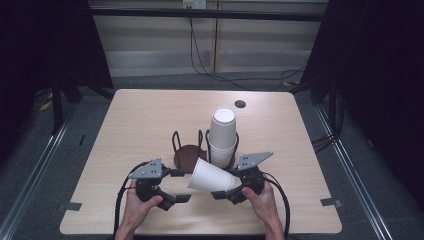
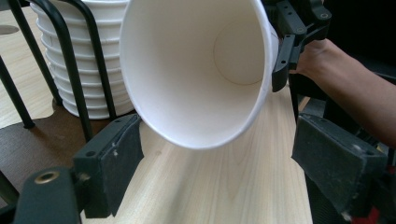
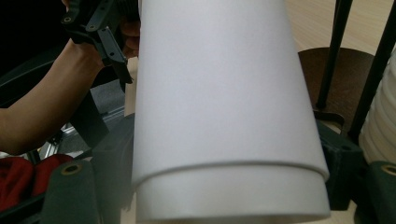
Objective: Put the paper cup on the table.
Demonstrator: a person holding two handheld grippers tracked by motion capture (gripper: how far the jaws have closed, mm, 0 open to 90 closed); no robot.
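Note:
A white paper cup point(image 1: 212, 176) lies on its side above the table's front, mouth to the left. My right gripper point(image 1: 227, 183) is shut on it; in the right gripper view its dark jaws flank the cup wall point(image 3: 224, 102). My left gripper point(image 1: 180, 186) stands open just before the mouth. In the left gripper view the cup's open mouth point(image 2: 196, 70) faces me, and my gripper point(image 2: 217, 135) has its pads apart, neither pressing the rim. Behind stands a stack of white cups point(image 1: 222, 135) in a black wire holder with a brown base point(image 1: 187, 156).
The light wooden table point(image 1: 150, 120) has a small dark round spot point(image 1: 240, 104) near its far edge. Both hands come in at the table's front edge. Black cables point(image 1: 210, 70) trail over the grey floor beyond. The holder's wires point(image 2: 70, 60) rise close to the left jaw.

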